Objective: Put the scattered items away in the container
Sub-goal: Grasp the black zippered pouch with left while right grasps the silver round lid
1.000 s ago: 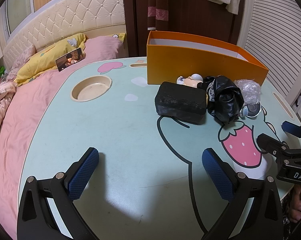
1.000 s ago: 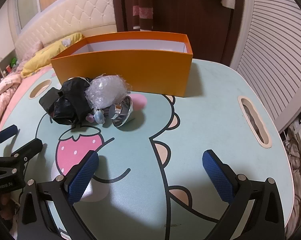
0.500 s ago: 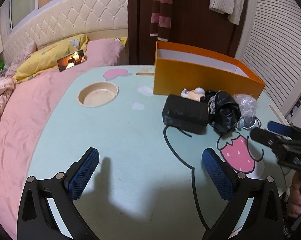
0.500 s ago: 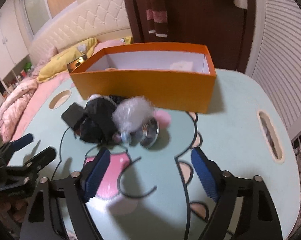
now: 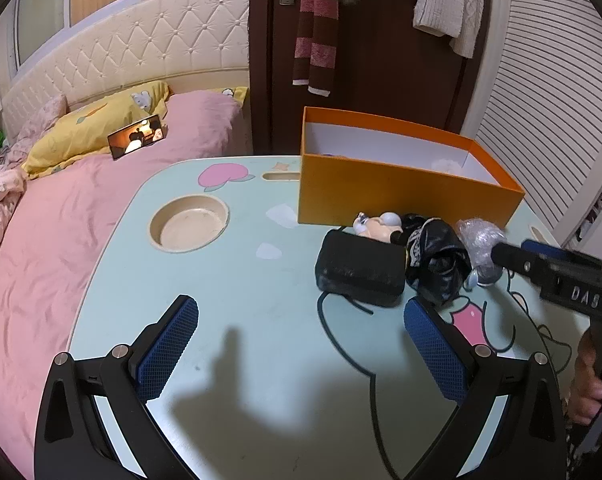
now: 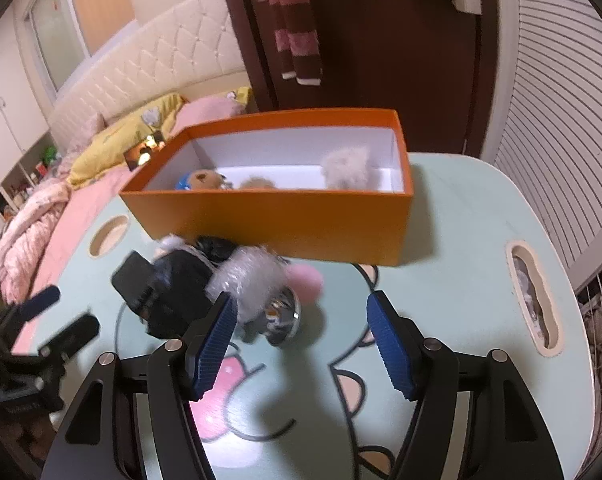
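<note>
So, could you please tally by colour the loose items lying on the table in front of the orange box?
Black: 2 (case, crumpled bag)
Clear: 1 (bubble-wrap bundle)
Pink: 1 (fluffy ball)
Silver: 1 (metal cup)
Cream: 1 (figurine)
Total: 6 that I can tell apart; the pile may hide more.

Right gripper (image 6: 301, 340): jaws have just been closing, narrower than a second ago, nothing between them. The orange box (image 6: 277, 224) interior now shows, plush toys (image 6: 347, 168) inside. Clutter pile (image 6: 237, 280) sits closer, centre frame.
</note>
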Available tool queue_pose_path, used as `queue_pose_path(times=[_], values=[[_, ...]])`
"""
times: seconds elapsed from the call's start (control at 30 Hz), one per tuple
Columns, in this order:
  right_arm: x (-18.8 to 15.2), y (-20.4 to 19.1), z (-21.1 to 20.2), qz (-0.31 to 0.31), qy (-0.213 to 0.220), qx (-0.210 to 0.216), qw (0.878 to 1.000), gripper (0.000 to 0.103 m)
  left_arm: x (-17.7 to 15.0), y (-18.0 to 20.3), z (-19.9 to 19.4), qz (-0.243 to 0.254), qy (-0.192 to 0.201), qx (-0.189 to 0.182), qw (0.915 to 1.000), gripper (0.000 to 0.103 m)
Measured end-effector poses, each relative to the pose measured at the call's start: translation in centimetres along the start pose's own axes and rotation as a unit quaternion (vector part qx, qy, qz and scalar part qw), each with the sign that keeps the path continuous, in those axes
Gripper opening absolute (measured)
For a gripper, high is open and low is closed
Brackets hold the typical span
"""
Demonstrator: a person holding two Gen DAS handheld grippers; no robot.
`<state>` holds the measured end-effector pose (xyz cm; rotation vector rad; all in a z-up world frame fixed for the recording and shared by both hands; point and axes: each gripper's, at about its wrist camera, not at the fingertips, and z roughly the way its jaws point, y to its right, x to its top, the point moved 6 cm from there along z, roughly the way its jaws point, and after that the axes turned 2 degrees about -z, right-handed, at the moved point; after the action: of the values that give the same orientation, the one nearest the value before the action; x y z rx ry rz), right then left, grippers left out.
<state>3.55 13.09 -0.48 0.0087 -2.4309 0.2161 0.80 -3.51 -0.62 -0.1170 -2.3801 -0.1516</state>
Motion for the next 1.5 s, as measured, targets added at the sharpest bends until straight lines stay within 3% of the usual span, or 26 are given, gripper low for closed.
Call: queue_pose_path(times=[0.1,0.23,0.3,0.4,1.03,1.2,1.3,1.33,1.5], values=[[-0.5,0.4,0.7,-0.003,-0.015,-0.007,1.000,0.062,0.2,0.3,0.0,-0.004,0.000,-0.005,1.0000,0.103],[-0.8,-0.2,2.2,-0.023,-0.038,-0.012,0.999,0.048,0.1,0.4,0.1,-0.004,-0.003,-0.006,1.0000,0.103],[-0.7,-0.6,2.5,-0.032,-0.038,-0.014,0.999,0.047,0.2,0.3,0.1,-0.003,-0.004,-0.002,1.0000,0.103],[-0.6,-1.0,3.0,-0.041,-0.041,-0.014,0.998,0.027,0.3,0.1,0.3,-0.006,-0.006,-0.002,1.0000,0.103],[-1.9,0.1,-0.8,-0.016,-0.015,0.019,1.000,0.026,2.0,1.6,2.2,0.018,-0.016,-0.021,0.9995,0.102],[-1.8,0.8,-1.0,-0.006,-0.012,0.018,1.000,0.026,1.8,3.0,3.8,0.039,-0.037,-0.030,0.9981,0.093],[-1.8,0.9,-1.0,-0.003,-0.012,0.020,1.000,0.026,1.4,3.4,4.8,0.042,-0.050,-0.036,0.9973,0.075],[-1.8,0.9,-1.0,-0.003,-0.013,0.020,1.000,0.026,1.3,3.4,5.1,0.041,-0.055,-0.040,0.9968,0.062],[-1.9,0.9,-1.1,-0.002,-0.013,0.021,1.000,0.026,1.0,3.4,4.7,0.044,-0.045,-0.046,0.9970,0.062]])
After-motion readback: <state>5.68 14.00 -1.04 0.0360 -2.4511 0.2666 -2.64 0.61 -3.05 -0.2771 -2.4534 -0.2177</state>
